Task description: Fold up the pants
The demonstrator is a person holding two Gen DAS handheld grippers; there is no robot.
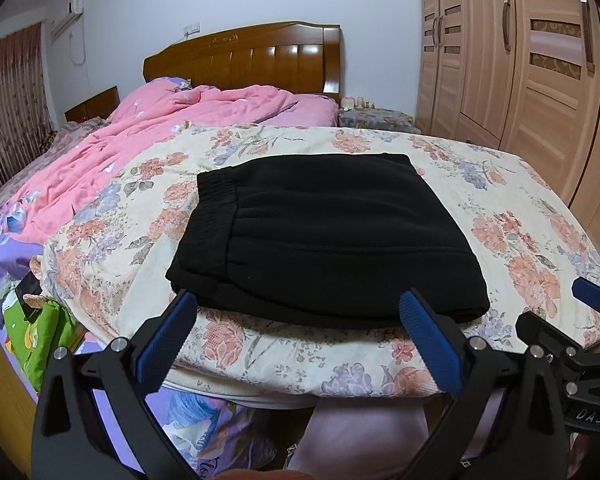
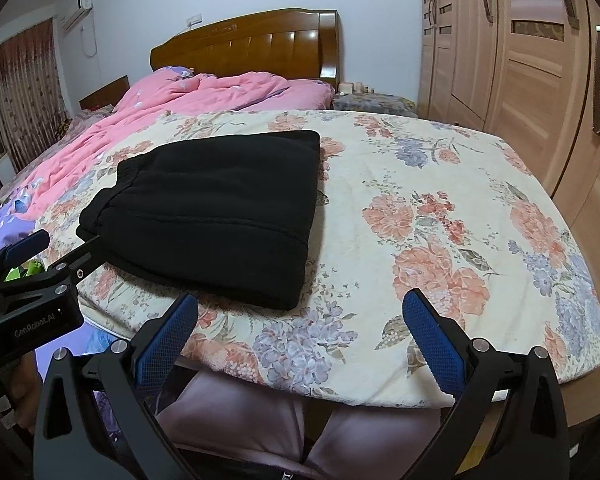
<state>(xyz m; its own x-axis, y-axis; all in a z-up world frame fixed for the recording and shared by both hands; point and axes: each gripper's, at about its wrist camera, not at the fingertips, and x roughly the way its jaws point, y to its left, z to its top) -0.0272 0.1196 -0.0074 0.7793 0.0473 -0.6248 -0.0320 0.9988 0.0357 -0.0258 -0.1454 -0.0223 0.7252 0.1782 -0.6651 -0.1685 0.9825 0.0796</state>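
The black pants [image 1: 320,236] lie folded into a flat rectangle on the floral blanket [image 1: 520,216], waistband to the left. They also show in the right wrist view [image 2: 216,212], left of centre. My left gripper [image 1: 298,312] is open and empty, held just in front of the pants' near edge. My right gripper [image 2: 300,314] is open and empty, near the blanket's [image 2: 440,208] front edge, to the right of the pants. The right gripper's blue finger shows at the left view's right edge [image 1: 592,294]. The left gripper shows at the right view's left edge [image 2: 32,264].
A pink quilt [image 1: 140,136] is bunched at the back left, before a wooden headboard [image 1: 256,60]. Wooden wardrobe doors [image 1: 520,52] stand on the right. A cluttered nightstand [image 1: 374,116] sits by the headboard. My pink-clad legs [image 2: 260,424] are below the bed's edge.
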